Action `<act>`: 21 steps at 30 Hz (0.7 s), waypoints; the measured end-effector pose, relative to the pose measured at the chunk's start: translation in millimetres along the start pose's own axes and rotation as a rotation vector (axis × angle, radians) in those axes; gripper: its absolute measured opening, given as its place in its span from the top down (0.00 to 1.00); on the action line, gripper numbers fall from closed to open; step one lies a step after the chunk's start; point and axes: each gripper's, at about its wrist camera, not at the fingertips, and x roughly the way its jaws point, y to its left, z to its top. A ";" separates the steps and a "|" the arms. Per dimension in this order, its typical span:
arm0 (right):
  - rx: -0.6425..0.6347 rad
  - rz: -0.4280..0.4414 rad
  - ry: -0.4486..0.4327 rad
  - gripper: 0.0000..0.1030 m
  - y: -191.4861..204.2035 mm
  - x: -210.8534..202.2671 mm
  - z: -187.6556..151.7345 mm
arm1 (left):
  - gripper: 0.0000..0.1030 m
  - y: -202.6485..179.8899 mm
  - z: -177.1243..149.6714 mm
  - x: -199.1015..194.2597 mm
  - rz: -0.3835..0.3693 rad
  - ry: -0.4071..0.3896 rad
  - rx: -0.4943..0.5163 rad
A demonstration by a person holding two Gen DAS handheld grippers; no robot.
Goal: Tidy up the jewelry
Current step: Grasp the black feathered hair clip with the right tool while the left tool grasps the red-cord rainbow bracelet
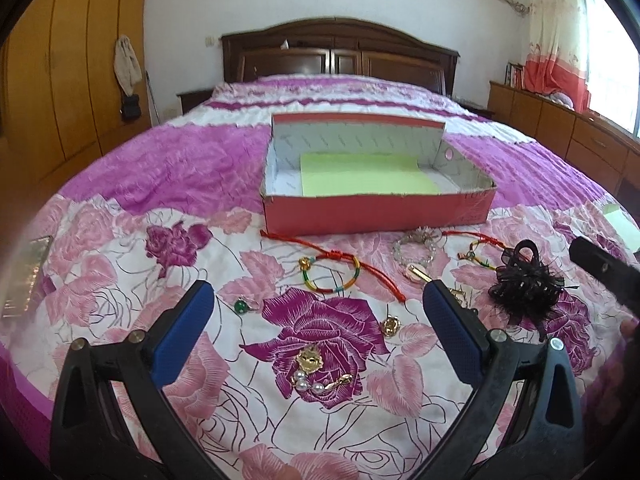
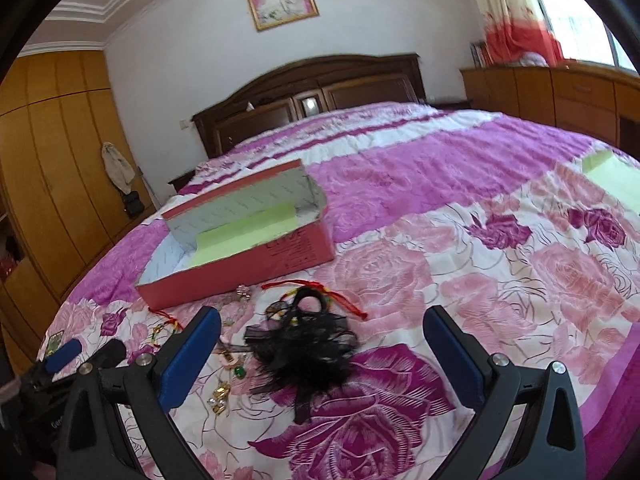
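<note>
An open red box (image 1: 376, 210) with a green sheet inside sits on the floral bedspread; it also shows in the right wrist view (image 2: 240, 276). In front of it lie a red cord bracelet (image 1: 332, 272), a crystal bracelet (image 1: 416, 250), a second cord bracelet (image 1: 476, 246), a green ring (image 1: 241, 305), a gold flower piece (image 1: 390, 326), a gold and pearl brooch (image 1: 312, 372) and a black lace hair claw (image 1: 524, 280). My left gripper (image 1: 318, 320) is open above the brooch. My right gripper (image 2: 322, 340) is open over the black hair claw (image 2: 304, 344).
The bedspread (image 1: 160, 160) covers a wide bed with a dark headboard (image 1: 340, 52). A framed card (image 1: 24, 272) lies at the left edge. A green sheet (image 2: 616, 180) lies at the right. Wardrobes stand left, low cabinets right.
</note>
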 end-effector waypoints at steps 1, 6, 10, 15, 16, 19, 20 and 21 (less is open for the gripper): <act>0.004 -0.004 0.015 0.00 -2.5 1.1 2.7 | 0.05 -0.7 0.2 0.9 -0.005 0.012 0.000; 0.000 0.003 0.108 0.00 -3.3 12.3 7.3 | 0.05 -0.3 3.4 11.8 -0.017 0.078 0.005; -0.010 0.016 0.174 0.00 4.3 27.6 4.9 | 0.06 3.4 7.2 16.8 -0.007 0.111 0.010; -0.033 0.004 0.231 0.00 10.7 47.7 2.6 | 0.17 12.7 12.3 31.6 -0.001 0.154 -0.012; -0.035 0.004 0.244 0.00 11.3 51.6 1.7 | 0.21 13.0 13.3 35.2 -0.006 0.163 -0.014; -0.033 0.008 0.280 0.05 11.6 61.8 0.0 | 0.33 12.7 16.1 46.5 -0.018 0.192 -0.013; -0.032 0.007 0.290 0.06 11.4 64.9 -1.1 | 0.36 11.9 17.1 52.9 -0.029 0.210 -0.013; -0.030 0.007 0.301 0.09 11.0 68.0 -2.6 | 0.43 11.0 18.0 57.9 -0.041 0.227 -0.014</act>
